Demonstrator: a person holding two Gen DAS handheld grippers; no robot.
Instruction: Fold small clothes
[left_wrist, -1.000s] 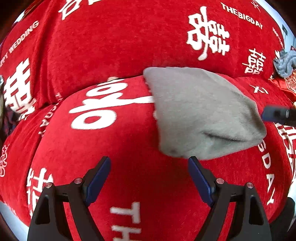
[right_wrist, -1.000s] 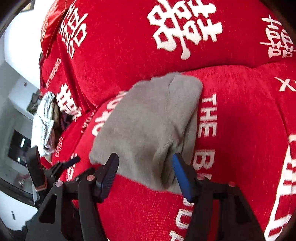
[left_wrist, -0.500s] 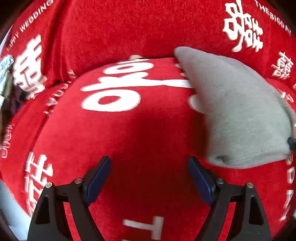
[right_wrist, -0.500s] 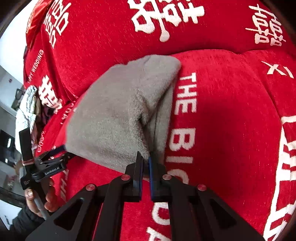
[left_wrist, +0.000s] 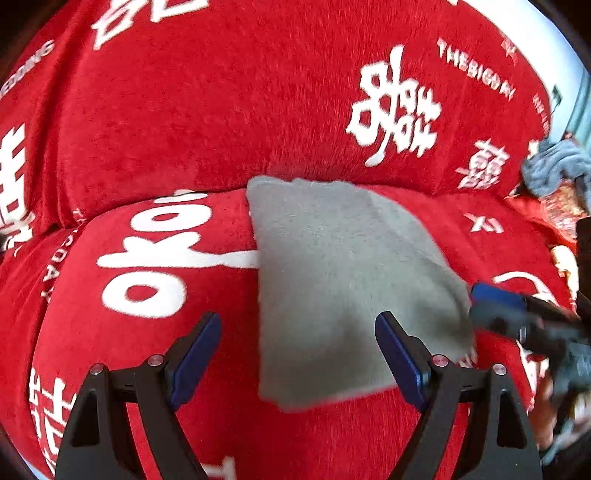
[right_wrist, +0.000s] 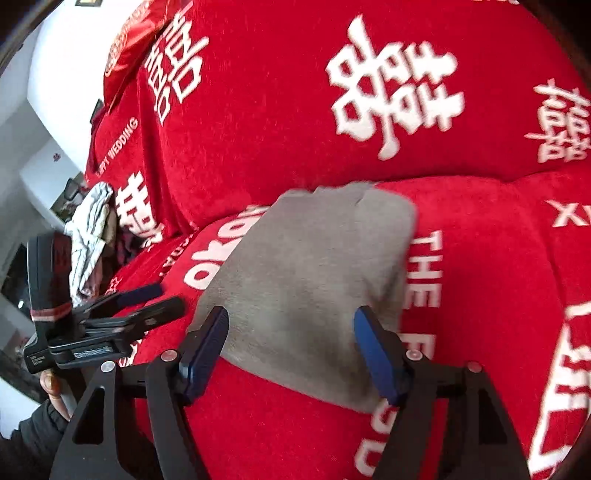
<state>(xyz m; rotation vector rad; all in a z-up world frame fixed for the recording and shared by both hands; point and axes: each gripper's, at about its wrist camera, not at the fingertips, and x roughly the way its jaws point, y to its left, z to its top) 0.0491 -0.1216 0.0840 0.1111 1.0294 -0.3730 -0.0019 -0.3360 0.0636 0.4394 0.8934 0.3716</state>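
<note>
A folded grey cloth (left_wrist: 343, 273) lies flat on the red sofa seat (left_wrist: 147, 369); it also shows in the right wrist view (right_wrist: 310, 280). My left gripper (left_wrist: 299, 354) is open and empty, its jaws wide apart over the cloth's near left edge. My right gripper (right_wrist: 290, 347) is open and empty, its jaws straddling the cloth's near edge. The right gripper's blue fingers (left_wrist: 495, 295) show at the cloth's right side in the left wrist view. The left gripper (right_wrist: 147, 299) shows at the left in the right wrist view.
The red sofa backrest (right_wrist: 295, 92) with white lettering rises behind the seat. A striped white and grey garment (right_wrist: 88, 236) lies at the sofa's far left. A blue-grey garment (left_wrist: 554, 166) lies at the sofa's right end.
My right gripper was shut on the cloth's edge half a second ago and has opened, letting the cloth lie flat. My left gripper has swung back towards the cloth.
</note>
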